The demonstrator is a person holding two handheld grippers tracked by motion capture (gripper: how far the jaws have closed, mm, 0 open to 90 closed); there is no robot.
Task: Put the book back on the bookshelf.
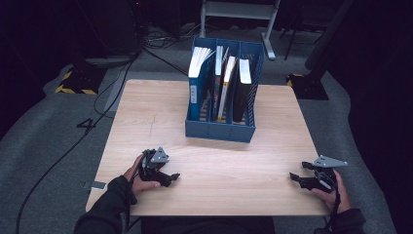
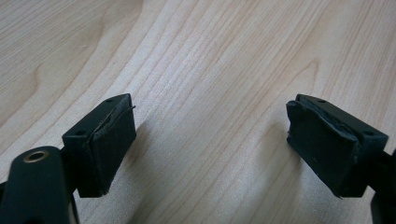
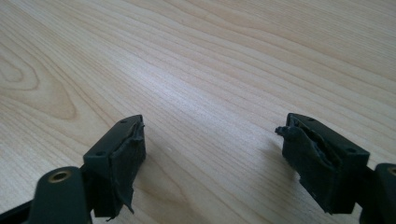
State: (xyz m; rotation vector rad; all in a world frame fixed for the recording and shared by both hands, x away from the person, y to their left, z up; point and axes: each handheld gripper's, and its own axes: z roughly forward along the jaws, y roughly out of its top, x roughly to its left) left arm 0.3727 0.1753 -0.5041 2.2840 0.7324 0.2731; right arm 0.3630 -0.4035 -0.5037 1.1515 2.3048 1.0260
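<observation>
A blue file rack [image 1: 221, 129] stands at the middle back of the wooden table [image 1: 160, 112], with several books [image 1: 225, 83] upright in its slots. My left gripper [image 1: 171, 178] rests low at the front left, held by a hand, its jaws pointing right. My right gripper [image 1: 295, 178] rests at the front right, jaws pointing left. In the left gripper view, the left gripper [image 2: 211, 140] is open over bare wood, nothing between its pads [image 2: 114, 144]. In the right gripper view, the right gripper [image 3: 212, 154] is likewise open over bare wood, with worn pads [image 3: 130, 163].
Grey carpet surrounds the table, with black cables [image 1: 104, 105] trailing at the left. A white desk frame [image 1: 238, 12] stands behind the table. A yellow-and-black striped base [image 1: 73, 87] sits at the back left.
</observation>
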